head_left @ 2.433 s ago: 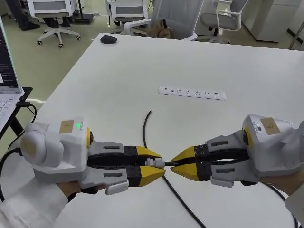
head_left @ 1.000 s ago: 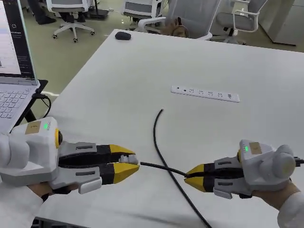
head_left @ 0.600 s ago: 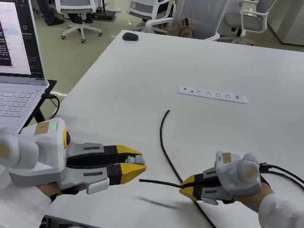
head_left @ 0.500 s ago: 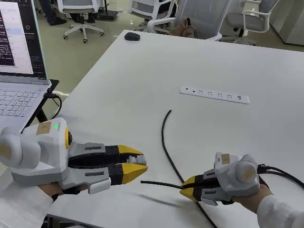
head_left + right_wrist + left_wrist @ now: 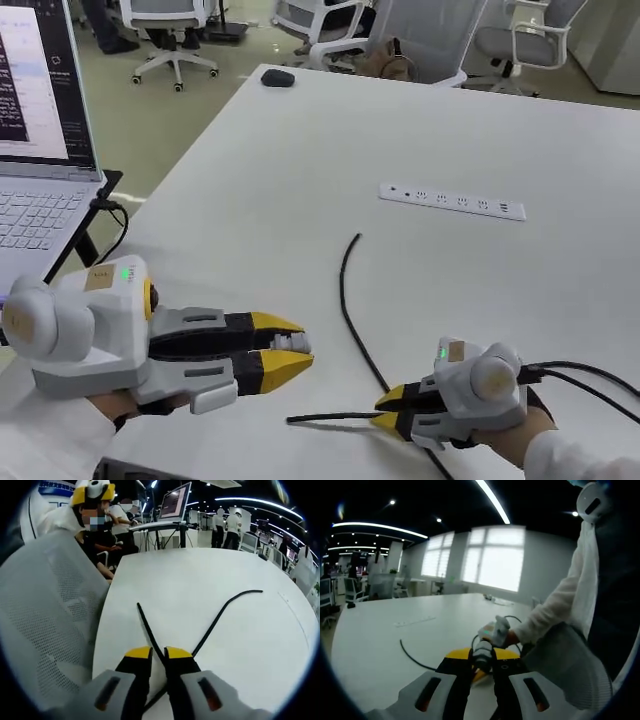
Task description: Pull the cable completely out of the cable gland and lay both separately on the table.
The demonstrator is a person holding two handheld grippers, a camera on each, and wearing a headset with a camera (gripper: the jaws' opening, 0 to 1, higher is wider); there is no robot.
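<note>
My left gripper (image 5: 302,346) hovers over the table's near left part, shut on the small white-grey cable gland (image 5: 287,343), which sticks out between its yellow jaws (image 5: 482,653). The black cable (image 5: 349,300) is free of the gland. My right gripper (image 5: 384,410) is low at the near right, shut on the cable a short way from its loose end (image 5: 290,420). In the right gripper view the cable (image 5: 225,611) crosses itself just ahead of the shut jaws (image 5: 158,655), and its far end lies on the white table (image 5: 300,180).
A white power strip (image 5: 452,200) lies beyond the cable, mid-table. A black mouse (image 5: 277,78) sits at the far edge. An open laptop (image 5: 40,130) stands on a stand left of the table. Office chairs (image 5: 320,20) stand behind. The table's near edge runs just under both grippers.
The grippers drew apart and the cable end came out of the gland. The right gripper carried the cable right and down toward the table. The left gripper kept the gland.
</note>
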